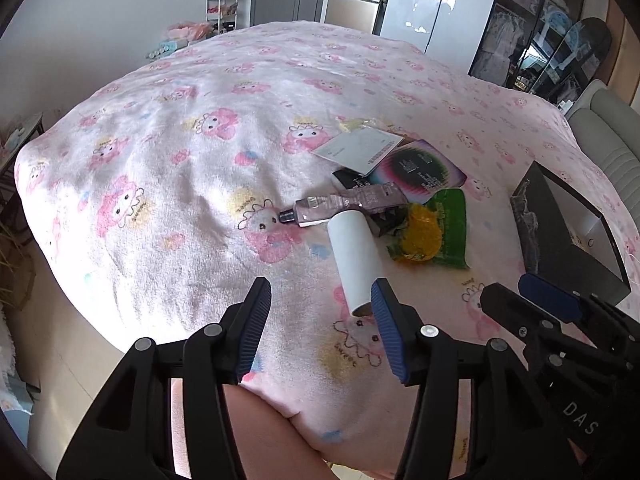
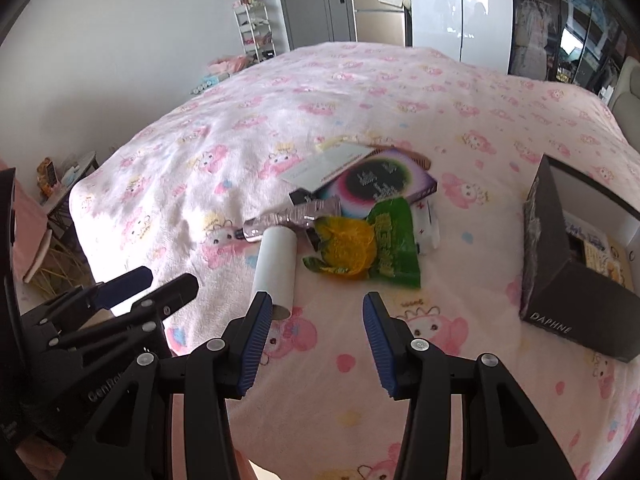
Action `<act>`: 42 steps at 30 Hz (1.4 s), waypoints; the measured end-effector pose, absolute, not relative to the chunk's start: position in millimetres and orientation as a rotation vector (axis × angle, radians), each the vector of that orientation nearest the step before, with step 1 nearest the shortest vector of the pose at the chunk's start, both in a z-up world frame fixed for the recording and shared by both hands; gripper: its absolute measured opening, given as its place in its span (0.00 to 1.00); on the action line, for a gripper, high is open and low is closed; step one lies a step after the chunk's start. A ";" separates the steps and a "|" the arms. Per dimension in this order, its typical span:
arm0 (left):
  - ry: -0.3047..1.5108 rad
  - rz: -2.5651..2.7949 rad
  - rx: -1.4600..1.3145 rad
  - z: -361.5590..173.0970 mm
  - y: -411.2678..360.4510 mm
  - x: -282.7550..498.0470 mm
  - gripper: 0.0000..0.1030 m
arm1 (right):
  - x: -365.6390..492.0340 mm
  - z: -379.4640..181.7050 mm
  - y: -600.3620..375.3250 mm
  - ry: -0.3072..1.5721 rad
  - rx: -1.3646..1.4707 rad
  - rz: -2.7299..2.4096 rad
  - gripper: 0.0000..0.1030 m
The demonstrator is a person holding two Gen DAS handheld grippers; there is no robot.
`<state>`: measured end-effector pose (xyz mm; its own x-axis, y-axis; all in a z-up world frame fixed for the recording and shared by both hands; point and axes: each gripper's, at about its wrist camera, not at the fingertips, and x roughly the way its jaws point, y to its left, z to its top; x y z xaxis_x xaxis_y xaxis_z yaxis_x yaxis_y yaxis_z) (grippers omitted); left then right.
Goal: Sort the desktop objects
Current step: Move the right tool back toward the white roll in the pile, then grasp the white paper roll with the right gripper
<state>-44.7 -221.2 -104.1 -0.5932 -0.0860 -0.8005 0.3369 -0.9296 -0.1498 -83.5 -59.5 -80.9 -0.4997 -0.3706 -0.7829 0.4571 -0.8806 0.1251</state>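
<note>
A pile of objects lies on the pink cartoon blanket [image 1: 200, 160]: a white cardboard tube [image 1: 355, 258] [image 2: 277, 266], a mauve cosmetic tube [image 1: 348, 205] [image 2: 290, 218], a green and yellow snack bag [image 1: 430, 232] [image 2: 366, 246], a round-patterned booklet [image 1: 420, 168] [image 2: 380, 182] and a white card [image 1: 358, 148] [image 2: 324, 166]. My left gripper [image 1: 322, 300] is open and empty, its right finger beside the tube's near end. My right gripper [image 2: 316, 314] is open and empty, its left finger next to the tube's near end. A black open box [image 1: 568, 236] [image 2: 576, 256] stands at the right.
The blanket-covered surface drops off at the left to the floor, with a small side table [image 2: 76, 176] there. A white shelf rack [image 2: 254, 30], a door and a fridge stand beyond the far edge. A grey chair [image 1: 608, 136] is at the far right.
</note>
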 end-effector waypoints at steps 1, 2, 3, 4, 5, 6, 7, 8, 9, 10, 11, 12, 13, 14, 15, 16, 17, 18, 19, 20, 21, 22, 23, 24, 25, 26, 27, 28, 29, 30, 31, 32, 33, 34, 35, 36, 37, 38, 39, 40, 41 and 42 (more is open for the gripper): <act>0.438 -2.561 1.284 -109.7 -224.8 -46.8 0.52 | -84.9 -85.4 -61.4 0.131 1.208 -2.363 0.42; 0.451 -2.550 1.295 -115.0 -228.3 -48.7 0.52 | -85.9 -90.5 -64.0 0.134 1.215 -2.352 0.42; 0.472 -2.531 1.292 -119.6 -232.6 -49.0 0.52 | -86.8 -96.2 -67.4 0.143 1.223 -2.337 0.42; 0.494 -2.511 1.288 -124.2 -236.9 -49.1 0.52 | -87.6 -101.7 -70.8 0.152 1.230 -2.320 0.42; 0.515 -2.490 1.283 -128.8 -241.3 -49.2 0.52 | -88.3 -107.3 -74.4 0.165 1.236 -2.301 0.42; 0.536 -2.483 1.278 -131.6 -245.4 -49.1 0.52 | -88.9 -113.5 -78.4 0.183 1.241 -2.282 0.42; 0.558 -2.477 1.273 -134.3 -249.5 -48.9 0.52 | -89.5 -119.8 -82.3 0.201 1.246 -2.263 0.42; 0.579 -2.471 1.269 -137.0 -253.6 -48.7 0.52 | -90.4 -126.5 -86.4 0.221 1.254 -2.247 0.42; 0.590 -2.461 1.269 -140.1 -256.8 -48.6 0.52 | -91.8 -133.6 -90.6 0.245 1.266 -2.233 0.42; 0.602 -2.455 1.273 -143.3 -259.3 -48.4 0.52 | -93.5 -140.7 -94.8 0.267 1.280 -2.219 0.42; 0.614 -2.450 1.278 -146.4 -261.8 -48.2 0.52 | -95.9 -148.2 -99.3 0.286 1.296 -2.205 0.42; 0.622 -2.447 1.285 -149.4 -263.6 -48.2 0.52 | -98.3 -155.1 -103.8 0.302 1.310 -2.192 0.42; 0.630 -2.444 1.293 -152.4 -265.4 -48.3 0.52 | -100.2 -160.7 -107.7 0.316 1.318 -2.181 0.42; 0.633 -2.441 1.300 -155.0 -267.0 -48.8 0.52 | -102.1 -165.8 -111.4 0.326 1.325 -2.171 0.42; 0.637 -2.440 1.309 -157.1 -267.9 -49.7 0.52 | -104.3 -169.8 -114.4 0.324 1.328 -2.163 0.42; 0.640 -2.439 1.318 -159.2 -268.6 -50.5 0.52 | -107.0 -172.7 -116.0 0.311 1.329 -2.160 0.38; 0.644 -2.438 1.326 -161.3 -269.3 -51.3 0.52 | -109.8 -174.7 -116.6 0.296 1.330 -2.160 0.35; 0.643 -2.440 1.333 -162.5 -268.4 -51.9 0.52 | -112.7 -176.7 -117.3 0.280 1.331 -2.160 0.28; 0.641 -2.443 1.340 -163.6 -267.3 -52.4 0.52 | -115.4 -178.1 -117.5 0.265 1.331 -2.161 0.20; 0.640 -2.446 1.347 -164.8 -266.2 -52.9 0.52 | -117.3 -178.2 -116.4 0.253 1.328 -2.164 0.16; 0.640 -2.448 1.353 -165.7 -264.9 -53.6 0.52 | -118.7 -177.4 -114.7 0.241 1.324 -2.164 0.07; 0.640 -2.448 1.358 -166.7 -263.6 -54.5 0.52 | -119.6 -176.4 -112.8 0.234 1.317 -2.167 0.05; 0.641 -2.448 1.364 -167.6 -262.4 -55.4 0.52 | -120.0 -174.9 -110.8 0.236 1.306 -2.173 0.05; 0.642 -2.449 1.369 -168.5 -261.2 -56.3 0.52 | -120.2 -173.6 -109.0 0.237 1.298 -2.178 0.04; 0.640 -2.453 1.374 -168.9 -258.3 -57.0 0.52 | -120.2 -172.5 -107.6 0.239 1.294 -2.184 0.04; 0.638 -2.458 1.378 -169.4 -256.0 -58.0 0.52 | -120.7 -171.6 -105.3 0.232 1.294 -2.186 0.04; 0.634 -2.464 1.384 -169.5 -252.8 -59.5 0.52 | -122.6 -171.1 -102.1 0.213 1.301 -2.187 0.04; 0.630 -2.470 1.391 -169.5 -249.5 -61.1 0.52 | -124.8 -170.7 -99.1 0.195 1.307 -2.193 0.03; 0.627 -2.478 1.395 -169.2 -246.9 -62.7 0.52 | -127.1 -170.2 -96.1 0.177 1.313 -2.199 0.03; 0.623 -2.488 1.396 -168.2 -244.0 -65.1 0.52 | -129.0 -169.0 -92.7 0.161 1.316 -2.206 0.03; 0.619 -2.499 1.397 -167.0 -241.0 -67.6 0.52 | -130.2 -166.8 -88.7 0.147 1.314 -2.214 0.03; 0.615 -2.510 1.393 -165.7 -239.6 -69.8 0.52 | -130.9 -164.2 -84.2 0.133 1.311 -2.222 0.03; 0.612 -2.518 1.388 -164.4 -238.7 -72.8 0.52 | -130.6 -161.9 -79.3 0.124 1.306 -2.232 0.04; 0.614 -2.523 1.381 -163.9 -238.7 -77.2 0.52 | -130.0 -160.8 -74.7 0.122 1.302 -2.243 0.04; 0.624 -2.524 1.379 -163.9 -239.8 -81.4 0.52 | -129.3 -160.8 -70.4 0.130 1.301 -2.259 0.04; 0.643 -2.527 1.381 -164.9 -241.3 -87.4 0.52 | -128.5 -162.4 -66.5 0.154 1.305 -2.284 0.05; 0.662 -2.529 1.383 -166.0 -242.9 -93.5 0.52 | -128.3 -164.1 -62.9 0.165 1.312 -2.299 0.06; 0.672 -2.541 1.389 -166.7 -242.5 -99.8 0.52 | -129.0 -165.9 -59.8 0.155 1.324 -2.298 0.06; 0.681 -2.553 1.395 -167.4 -242.0 -106.1 0.52 | -129.6 -167.6 -56.8 0.145 1.336 -2.297 0.06; 0.691 -2.577 1.404 -167.3 -240.3 -111.8 0.52 | -130.1 -168.3 -53.8 0.129 1.348 -2.296 0.06; 0.701 -2.597 1.413 -167.2 -237.8 -115.9 0.52 | -130.4 -166.9 -51.0 0.106 1.358 -2.293 0.06; 0.711 -2.617 1.421 -167.1 -235.3 -119.8 0.52 | -130.5 -165.0 -48.1 0.084 1.367 -2.287 0.06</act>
<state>-119.8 -235.3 -167.1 -0.5665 0.1473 -0.8108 0.2835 -0.8890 -0.3595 -130.5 -48.1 -165.0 -0.3926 -0.3623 -0.8454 0.4236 -0.8871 0.1834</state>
